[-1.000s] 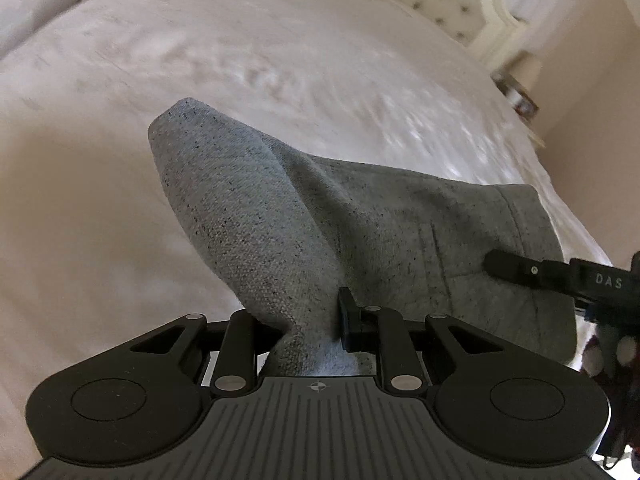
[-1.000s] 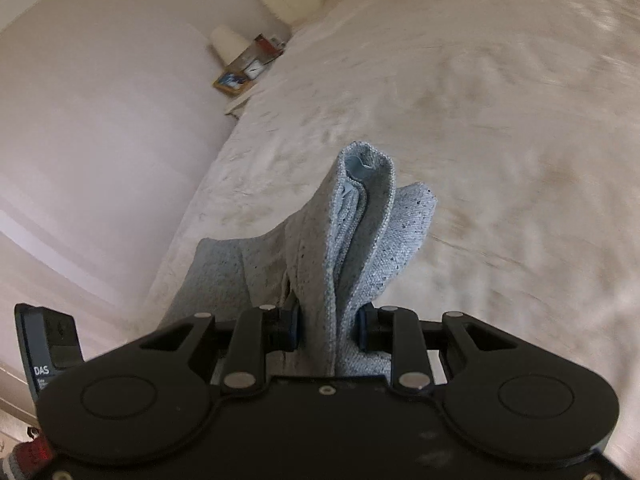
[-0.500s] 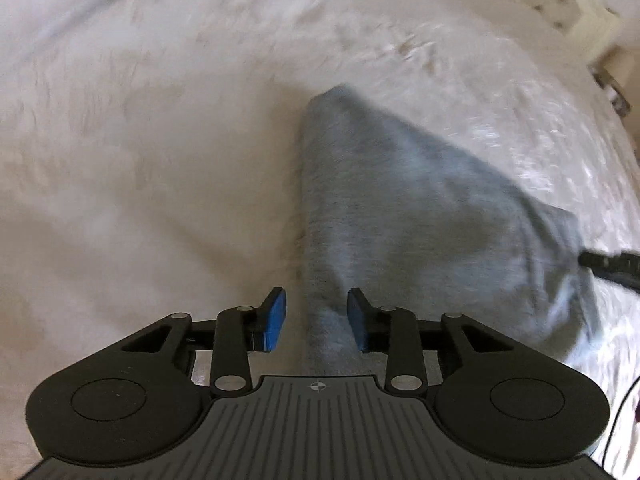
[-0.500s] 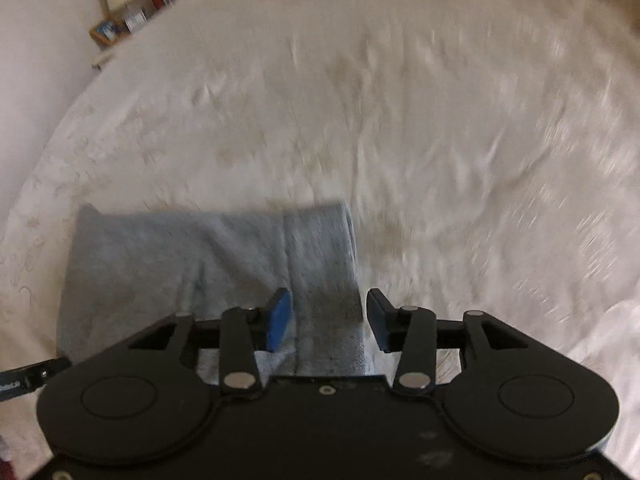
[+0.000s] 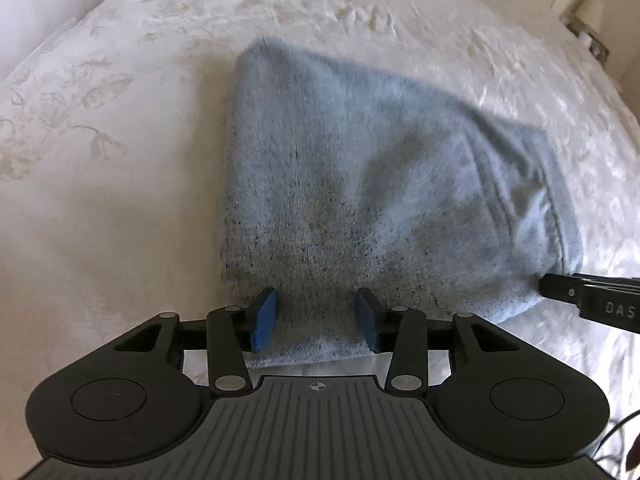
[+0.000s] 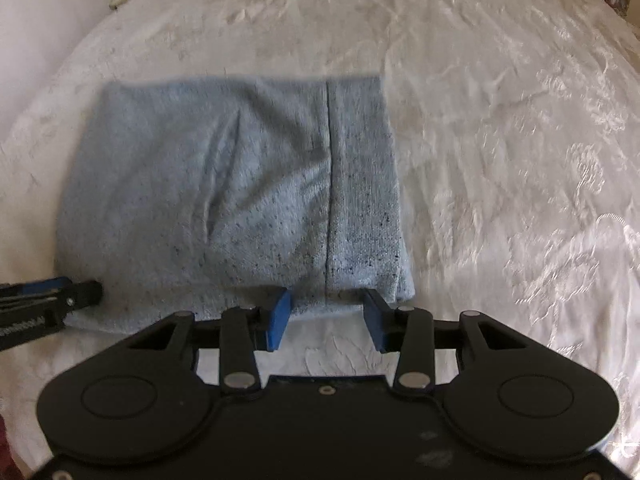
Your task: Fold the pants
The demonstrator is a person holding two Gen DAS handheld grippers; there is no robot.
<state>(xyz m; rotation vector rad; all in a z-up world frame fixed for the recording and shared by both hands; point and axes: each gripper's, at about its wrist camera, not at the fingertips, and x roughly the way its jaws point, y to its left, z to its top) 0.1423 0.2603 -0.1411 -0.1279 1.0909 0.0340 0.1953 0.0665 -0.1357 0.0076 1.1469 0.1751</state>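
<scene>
A: While both claws hang over the near edge, note the pants (image 6: 236,192): a compact grey rectangle lying flat on the white bedspread (image 6: 500,152), several layers thick at the right-hand edge.

B: Left claw (image 5: 316,320)?

A: Jaws have just been opening, now parted partway. Fabric runs beneath and between the pads, but they do not pinch it. Nothing held.

B: Right claw (image 6: 326,320)?

A: Partway open too, after opening and then easing in slightly; its pads straddle the near hem by the vertical seam, not pressing. Nothing held.

B: Progress?

A: Late, I judge. The bundle looks folded down and released. One slanted crease crosses the top layer in the right wrist view; the far-left corner looks a touch skewed. Remaining: perhaps smoothing or squaring, possibly one more fold. Cannot tell which.
</scene>
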